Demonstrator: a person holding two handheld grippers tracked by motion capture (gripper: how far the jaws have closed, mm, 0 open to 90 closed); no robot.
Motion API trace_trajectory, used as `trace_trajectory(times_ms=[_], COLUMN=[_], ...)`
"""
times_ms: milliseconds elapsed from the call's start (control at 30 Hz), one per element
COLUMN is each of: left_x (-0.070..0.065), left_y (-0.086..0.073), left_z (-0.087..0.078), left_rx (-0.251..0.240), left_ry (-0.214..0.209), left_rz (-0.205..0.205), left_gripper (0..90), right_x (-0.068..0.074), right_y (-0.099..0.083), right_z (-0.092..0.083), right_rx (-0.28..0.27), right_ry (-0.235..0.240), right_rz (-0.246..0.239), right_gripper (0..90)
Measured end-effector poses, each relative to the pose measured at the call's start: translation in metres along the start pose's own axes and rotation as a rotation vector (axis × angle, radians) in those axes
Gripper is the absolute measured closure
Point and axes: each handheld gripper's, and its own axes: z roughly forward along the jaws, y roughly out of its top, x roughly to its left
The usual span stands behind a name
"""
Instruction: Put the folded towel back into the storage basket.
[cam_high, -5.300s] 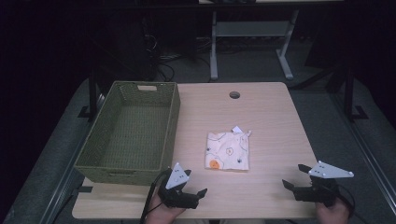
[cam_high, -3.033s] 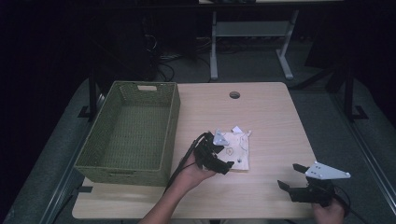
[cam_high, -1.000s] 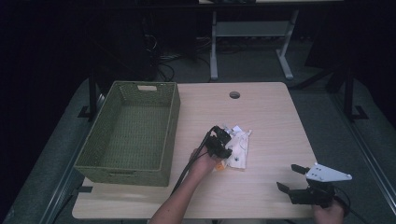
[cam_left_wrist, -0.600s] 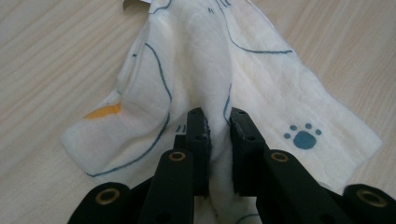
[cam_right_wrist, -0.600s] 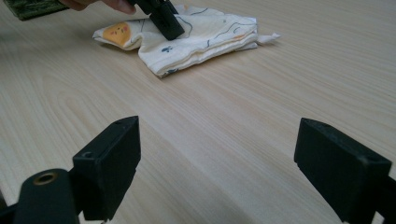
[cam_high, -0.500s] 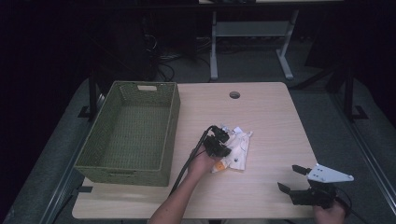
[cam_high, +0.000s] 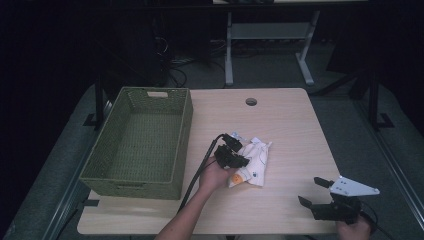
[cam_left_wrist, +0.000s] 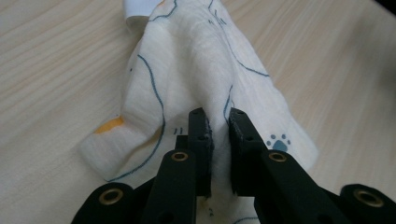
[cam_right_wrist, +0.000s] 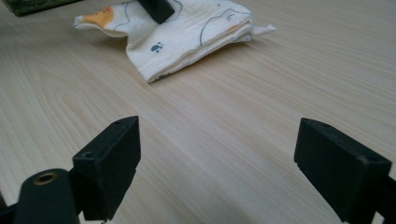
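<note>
The left forearm comes in from the bottom edge and slants up toward the middle of the table (cam_high: 280, 115), the hand wrapped around the left gripper (cam_left_wrist: 218, 122), which tips forward and down onto the folded cloth (cam_high: 252, 162). Its jaws have just been closing and now stand almost together, pinching a raised ridge of the cream fabric with its blue lines and paw print. The cloth lies just right of the green woven basket (cam_high: 137, 145), apart from it. At the near right corner the right gripper (cam_high: 317, 194) is held low and level, jaws spread wide with nothing between them
</note>
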Motion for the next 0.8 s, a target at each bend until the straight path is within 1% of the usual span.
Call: trace_trajectory(times_ms=[33,67,100,133,167,233,300,367,400,500,567,633,700,800], left_x=[0.0,0.001,0.0,0.0,-0.001,-0.002,-0.001,-0.001,-0.001,-0.001,-0.004,-0.006,-0.008,-0.008], left_y=[-0.001,-0.002,-0.003,-0.003,-0.004,-0.004,-0.004,-0.005,-0.005,-0.006,-0.007,-0.009,-0.011,-0.013], left_z=[-0.003,-0.005,-0.01,-0.01,-0.015,-0.018,-0.02,-0.023,-0.023,-0.027,-0.028,-0.03,-0.033,-0.035], left_rx=[-0.007,-0.024,-0.034,-0.034,-0.049,-0.056,-0.064,-0.086,-0.086,-0.116,-0.11,-0.112,-0.113,-0.121], left_ry=[-0.017,-0.031,-0.053,-0.053,-0.061,-0.065,-0.079,-0.107,-0.107,-0.153,-0.155,-0.165,-0.172,-0.18], left_rz=[-0.01,-0.022,-0.029,-0.029,-0.032,-0.028,-0.034,-0.058,-0.058,-0.084,-0.077,-0.074,-0.067,-0.074], left_gripper=[82.1,82.1,82.1,82.1,82.2,82.3,82.3,82.3,82.3,82.3,82.3,82.2,82.2,82.2], right_x=[0.0,-0.001,-0.002,-0.002,-0.003,-0.003,-0.002,-0.001,-0.001,-0.001,-0.002,-0.003,-0.005,-0.006], right_y=[0.0,0.0,0.0,0.0,0.0,0.0,0.0,0.001,0.001,0.002,0.002,0.001,0.001,0.0], right_z=[0.0,-0.002,-0.002,-0.002,-0.002,-0.002,-0.002,-0.001,-0.001,-0.001,-0.001,-0.001,-0.002,-0.003], right_rx=[-0.002,-0.004,-0.006,-0.006,-0.007,-0.003,-0.002,-0.002,-0.002,-0.002,0.0,-0.001,-0.003,-0.005], right_ry=[0.0,-0.012,-0.011,-0.011,-0.011,-0.006,-0.007,-0.007,-0.006,-0.007,-0.008,-0.013,-0.017,-0.021], right_rz=[0.0,0.002,0.005,0.005,0.014,0.023,0.025,0.025,0.025,0.023,0.023,0.026,0.036,0.04], right_gripper=[14.0,14.0,14.0,14.0,14.0,14.0,14.0,14.0,14.0,14.0,14.0,14.0,14.0,14.0])
